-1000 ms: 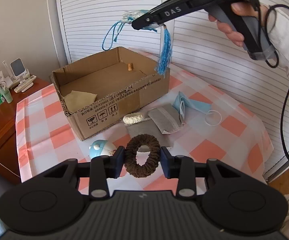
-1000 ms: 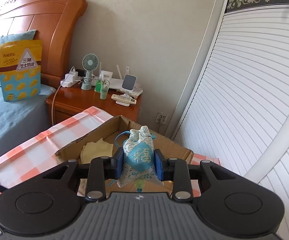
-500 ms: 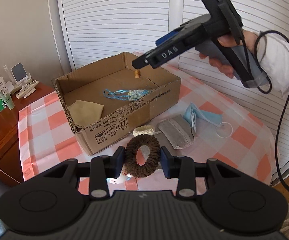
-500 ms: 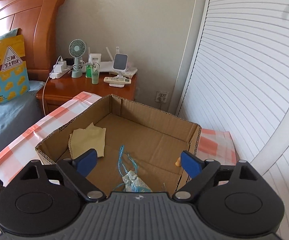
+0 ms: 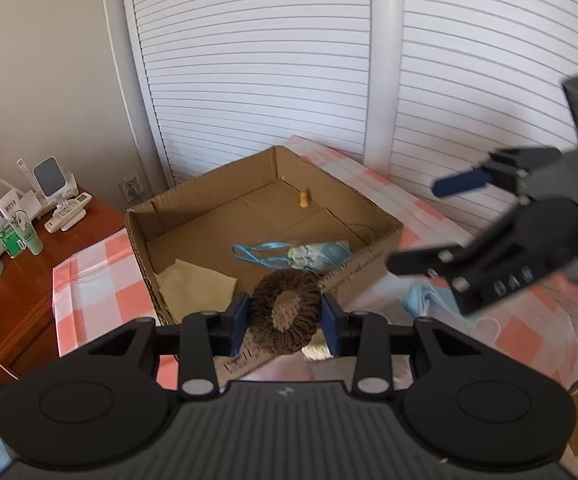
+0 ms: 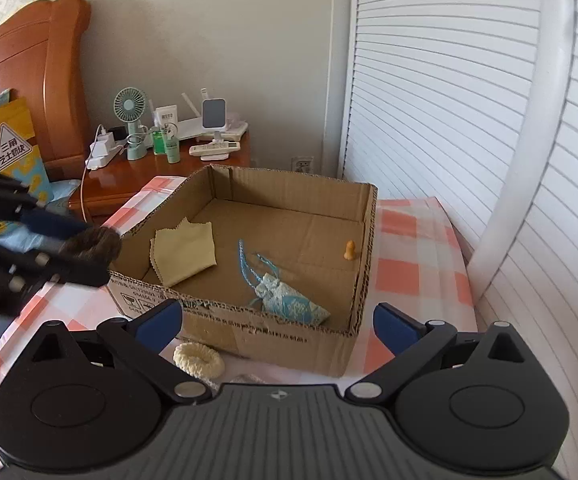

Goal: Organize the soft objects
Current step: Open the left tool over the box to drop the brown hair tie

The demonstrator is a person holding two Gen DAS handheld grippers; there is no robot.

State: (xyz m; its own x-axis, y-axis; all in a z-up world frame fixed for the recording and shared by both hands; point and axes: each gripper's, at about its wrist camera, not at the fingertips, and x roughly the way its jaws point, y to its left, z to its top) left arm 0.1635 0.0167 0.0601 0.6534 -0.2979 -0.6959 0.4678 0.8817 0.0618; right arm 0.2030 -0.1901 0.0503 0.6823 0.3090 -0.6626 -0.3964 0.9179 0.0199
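My left gripper is shut on a brown scrunchie and holds it over the near wall of an open cardboard box. In the right wrist view the scrunchie hangs at the box's left corner. My right gripper is open and empty in front of the box; it shows blurred at the right of the left wrist view. In the box lie a blue sachet with cord, a yellow cloth and a small orange piece. A cream scrunchie lies before the box.
The table has an orange-and-white checked cloth. A blue face mask lies right of the box. A wooden nightstand with a fan, bottles and chargers stands left. White slatted doors are behind and to the right.
My right gripper opened and dropped the blue sachet into the box, then drew back and down. My left gripper carried the brown scrunchie up to the box's near wall.
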